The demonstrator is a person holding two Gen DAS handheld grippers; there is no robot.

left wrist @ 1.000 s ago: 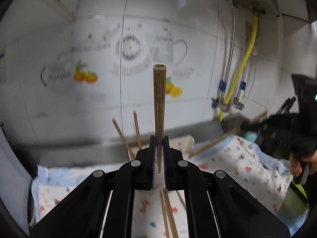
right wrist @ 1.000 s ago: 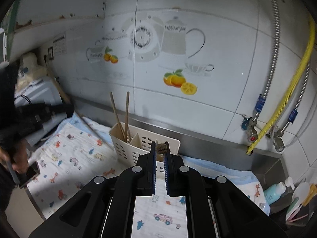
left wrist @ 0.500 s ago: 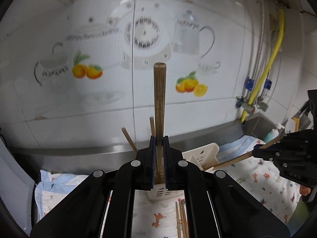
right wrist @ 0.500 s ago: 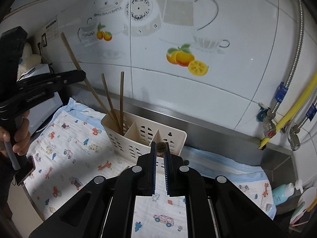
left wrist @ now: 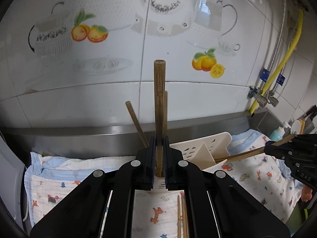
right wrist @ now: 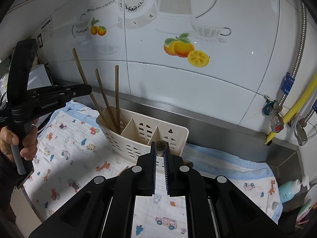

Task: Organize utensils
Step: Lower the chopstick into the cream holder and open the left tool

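Observation:
My left gripper (left wrist: 159, 144) is shut on a wooden chopstick (left wrist: 159, 99) held upright, its lower end in the left compartment of the cream utensil holder (left wrist: 206, 148). In the right wrist view the left gripper (right wrist: 87, 89) holds that chopstick (right wrist: 82, 75) beside two others (right wrist: 116, 97) standing in the holder (right wrist: 138, 136). My right gripper (right wrist: 160, 148) is shut on a chopstick seen end-on (right wrist: 160, 145), just in front of the holder. In the left wrist view the right gripper (left wrist: 267, 145) holds its chopstick (left wrist: 243, 154) nearly level, pointing at the holder.
Loose chopsticks (left wrist: 182, 216) lie on the printed cloth (left wrist: 59, 188) before the holder. A steel ledge (right wrist: 218, 123) and tiled wall stand behind. Pipes and valves (right wrist: 281, 103) are at the right, with a soap bottle (right wrist: 291, 188) below.
My left gripper has moved toward the holder and lowered its chopstick into the left compartment. My right gripper has come closer to the holder with its chopstick.

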